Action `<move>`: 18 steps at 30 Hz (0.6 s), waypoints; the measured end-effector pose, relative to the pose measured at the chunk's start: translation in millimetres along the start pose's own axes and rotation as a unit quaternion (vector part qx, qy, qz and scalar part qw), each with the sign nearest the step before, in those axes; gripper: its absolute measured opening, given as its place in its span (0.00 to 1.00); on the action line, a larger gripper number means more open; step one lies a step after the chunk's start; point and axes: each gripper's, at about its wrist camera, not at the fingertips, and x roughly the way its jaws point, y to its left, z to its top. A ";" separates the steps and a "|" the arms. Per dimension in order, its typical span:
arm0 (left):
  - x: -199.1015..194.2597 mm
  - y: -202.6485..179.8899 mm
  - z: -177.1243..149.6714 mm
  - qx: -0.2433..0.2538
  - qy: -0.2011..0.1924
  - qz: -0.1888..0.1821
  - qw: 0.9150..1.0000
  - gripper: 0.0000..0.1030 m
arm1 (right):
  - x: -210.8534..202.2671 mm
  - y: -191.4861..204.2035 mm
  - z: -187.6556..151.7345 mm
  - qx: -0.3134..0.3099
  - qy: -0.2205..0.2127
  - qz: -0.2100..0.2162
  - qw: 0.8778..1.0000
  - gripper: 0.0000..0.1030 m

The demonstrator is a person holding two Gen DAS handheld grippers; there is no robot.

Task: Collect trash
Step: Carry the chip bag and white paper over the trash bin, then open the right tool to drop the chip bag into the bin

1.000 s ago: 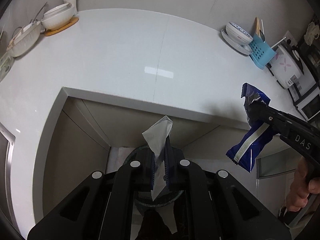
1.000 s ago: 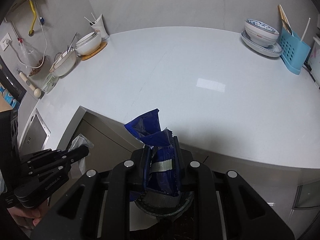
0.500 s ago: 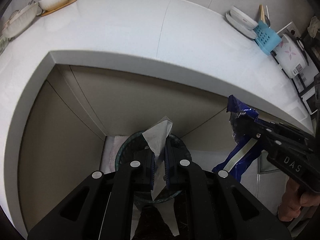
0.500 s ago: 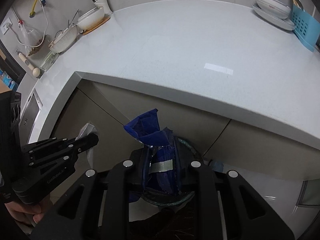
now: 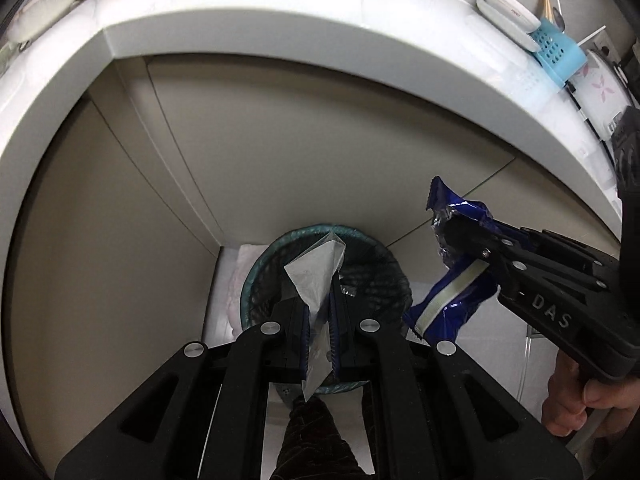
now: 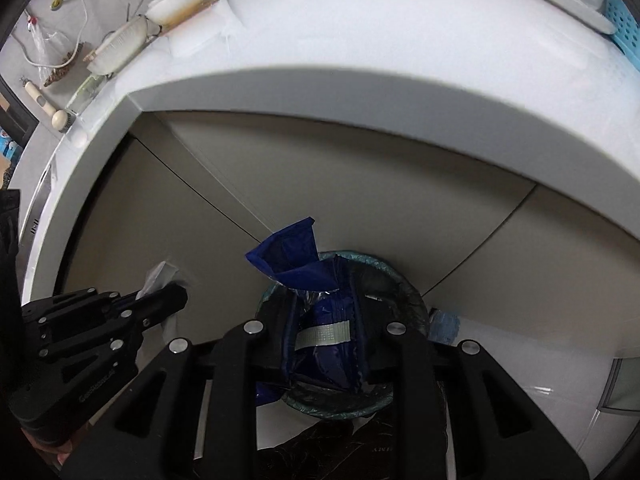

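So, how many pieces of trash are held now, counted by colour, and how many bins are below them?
Blue wrapper, in the right gripper: 1
Clear plastic wrapper, in the left gripper: 1
Bin with a dark liner: 1
Total: 3 things, 2 of them trash.

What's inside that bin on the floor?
The bin has a dark liner. A small shiny scrap seems to lie inside. The grippers, the clear wrapper and the blue wrapper hide the rest.

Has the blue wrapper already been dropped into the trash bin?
No, the right gripper is clamped on the blue wrapper, holding it above the trash bin.
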 end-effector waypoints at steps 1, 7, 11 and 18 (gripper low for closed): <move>1.0 0.6 -0.5 -0.001 0.002 0.001 1.000 0.07 | 4.6 1.5 -0.6 0.000 0.004 -0.001 1.000 0.23; 4.0 9.2 -11.0 -0.009 0.011 0.003 1.000 0.07 | 25.4 3.1 -6.5 0.002 0.025 -0.007 1.000 0.26; 4.7 17.6 -15.2 -0.019 0.015 0.007 1.000 0.07 | 38.9 6.8 -7.9 -0.009 0.037 -0.009 0.999 0.29; 11.2 27.7 -20.0 -0.038 0.022 0.017 0.999 0.07 | 58.0 11.0 -6.6 -0.015 0.058 -0.006 0.998 0.41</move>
